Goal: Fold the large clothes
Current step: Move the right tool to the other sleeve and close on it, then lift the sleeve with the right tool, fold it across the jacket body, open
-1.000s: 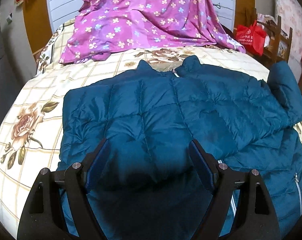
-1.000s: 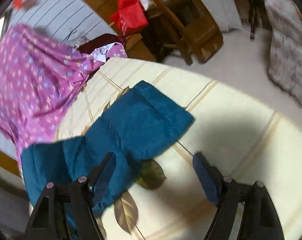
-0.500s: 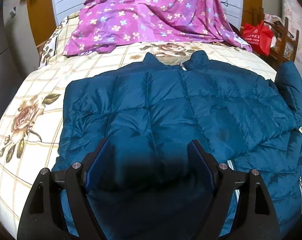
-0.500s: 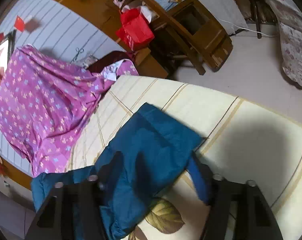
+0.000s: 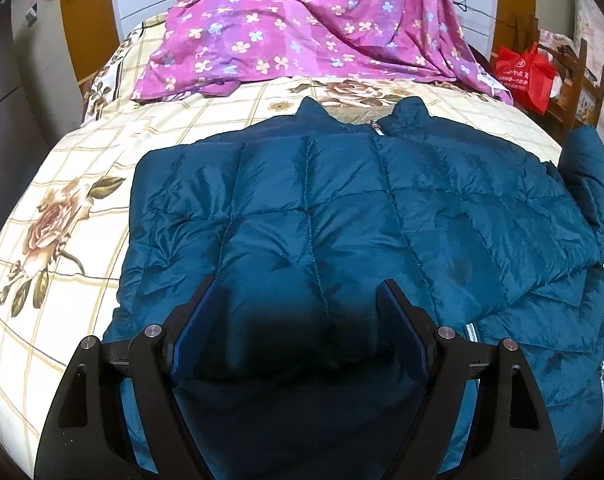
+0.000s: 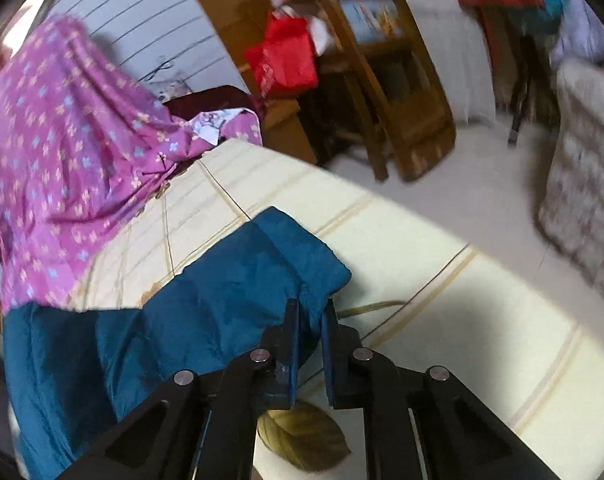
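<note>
A teal quilted puffer jacket (image 5: 341, 208) lies front up on the bed, collar toward the far side, one sleeve folded across its front. My left gripper (image 5: 300, 304) hovers open over the jacket's lower front with nothing pinched between its fingers. In the right wrist view the jacket's other sleeve (image 6: 238, 280) stretches toward the bed's edge. My right gripper (image 6: 310, 308) is shut on the sleeve's cuff end, the teal fabric squeezed between its blue pads.
The bed sheet (image 5: 62, 184) is cream with checks and roses. A purple flowered cloth (image 5: 309, 28) covers the head of the bed. A red bag (image 5: 521, 72) and a wooden chair (image 6: 385, 92) stand beside the bed, past its edge (image 6: 381, 196).
My right gripper went from wide open to shut on the sleeve's cuff and rolled a little. The left gripper stayed open and barely shifted over the jacket.
</note>
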`<state>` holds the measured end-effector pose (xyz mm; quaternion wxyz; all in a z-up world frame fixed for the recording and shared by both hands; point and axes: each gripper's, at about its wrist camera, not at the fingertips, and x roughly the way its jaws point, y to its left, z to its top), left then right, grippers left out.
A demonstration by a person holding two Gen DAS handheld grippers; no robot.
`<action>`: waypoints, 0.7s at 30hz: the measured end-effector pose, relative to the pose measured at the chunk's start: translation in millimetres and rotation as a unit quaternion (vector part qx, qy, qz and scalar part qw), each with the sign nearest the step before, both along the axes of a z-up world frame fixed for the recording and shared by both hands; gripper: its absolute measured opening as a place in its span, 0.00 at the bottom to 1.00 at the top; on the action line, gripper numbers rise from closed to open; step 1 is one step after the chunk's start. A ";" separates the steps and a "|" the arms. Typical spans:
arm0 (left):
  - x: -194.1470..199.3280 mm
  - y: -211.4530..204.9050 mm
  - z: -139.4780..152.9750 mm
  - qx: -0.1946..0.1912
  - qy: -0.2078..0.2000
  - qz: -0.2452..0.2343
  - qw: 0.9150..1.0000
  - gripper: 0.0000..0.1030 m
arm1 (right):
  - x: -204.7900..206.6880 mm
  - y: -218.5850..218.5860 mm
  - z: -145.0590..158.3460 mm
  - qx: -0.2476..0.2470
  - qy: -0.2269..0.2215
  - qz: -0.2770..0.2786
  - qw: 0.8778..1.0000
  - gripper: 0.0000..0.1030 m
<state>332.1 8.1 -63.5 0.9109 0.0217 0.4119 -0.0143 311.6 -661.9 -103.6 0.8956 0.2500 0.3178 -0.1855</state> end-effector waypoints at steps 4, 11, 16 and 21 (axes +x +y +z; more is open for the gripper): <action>1.6 3.8 0.6 -0.004 0.002 0.009 1.000 0.78 | -18.4 16.7 24.8 -0.058 0.003 0.013 0.998 0.08; 3.6 7.9 -3.0 -0.019 0.023 0.013 0.999 0.78 | -67.5 15.0 29.8 0.010 0.019 -0.003 1.000 0.08; 2.8 5.7 -1.6 -0.019 0.023 0.008 1.000 0.78 | -98.1 -17.6 -6.7 0.135 0.009 -0.039 0.990 0.09; 5.7 5.3 -4.9 -0.012 0.024 0.013 1.000 0.78 | -102.5 -34.9 -23.9 0.178 -0.017 -0.086 0.980 0.39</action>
